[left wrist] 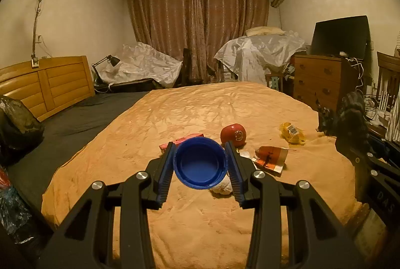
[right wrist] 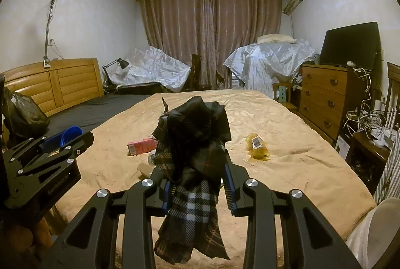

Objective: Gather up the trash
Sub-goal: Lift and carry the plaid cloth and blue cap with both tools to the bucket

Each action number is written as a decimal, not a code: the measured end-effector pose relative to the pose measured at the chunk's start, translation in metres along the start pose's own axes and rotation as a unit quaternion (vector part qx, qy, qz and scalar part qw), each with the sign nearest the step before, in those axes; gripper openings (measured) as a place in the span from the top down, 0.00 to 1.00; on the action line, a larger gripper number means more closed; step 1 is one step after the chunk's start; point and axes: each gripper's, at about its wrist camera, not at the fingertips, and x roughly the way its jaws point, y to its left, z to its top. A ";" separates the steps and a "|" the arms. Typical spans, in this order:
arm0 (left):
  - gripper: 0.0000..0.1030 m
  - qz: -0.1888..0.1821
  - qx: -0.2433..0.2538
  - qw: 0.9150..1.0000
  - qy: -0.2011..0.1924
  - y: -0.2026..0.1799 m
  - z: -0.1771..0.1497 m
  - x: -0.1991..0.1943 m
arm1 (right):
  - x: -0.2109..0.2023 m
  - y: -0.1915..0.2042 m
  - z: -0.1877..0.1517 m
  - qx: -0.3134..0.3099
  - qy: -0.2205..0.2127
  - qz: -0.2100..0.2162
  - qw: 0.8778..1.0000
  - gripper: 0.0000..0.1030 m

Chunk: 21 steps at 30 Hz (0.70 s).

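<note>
Left wrist view: left gripper (left wrist: 200, 162) pinching a blue cap (left wrist: 200, 164) by its rim, open side facing the camera, above the orange bedspread (left wrist: 175, 219); beyond, a torn orange wrapper (left wrist: 270, 158), a red ball (left wrist: 233, 135) and a yellow bag (left wrist: 292, 133) with a barcode label. Right wrist view: right gripper (right wrist: 197, 184) clamped on a dark plaid cloth (right wrist: 192, 156); "GenRobot.AI" printed on the neighbouring gripper, a pink carton (right wrist: 142, 146) on the bed further off.

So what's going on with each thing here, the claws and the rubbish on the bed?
Left claw: shut on the blue lid, open side facing the camera.
Right claw: shut on the plaid cloth, which hangs limp.
Red ball: lying loose on the bed.
Yellow wrapper: crumpled, loose.
Pink carton: lying flat.
</note>
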 end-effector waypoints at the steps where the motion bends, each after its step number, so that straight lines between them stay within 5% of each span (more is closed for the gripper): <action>1: 0.62 -0.001 0.000 1.000 0.000 -0.001 0.000 0.000 | -0.001 0.000 0.000 0.001 0.000 0.000 1.000 0.67; 11: 0.62 -0.049 0.015 0.999 0.001 -0.039 0.010 0.002 | -0.026 -0.035 0.016 0.005 0.006 -0.031 0.999 0.67; 21: 0.62 -0.118 0.037 0.992 0.001 -0.103 0.019 0.001 | -0.082 -0.118 0.023 0.018 0.012 -0.100 0.995 0.67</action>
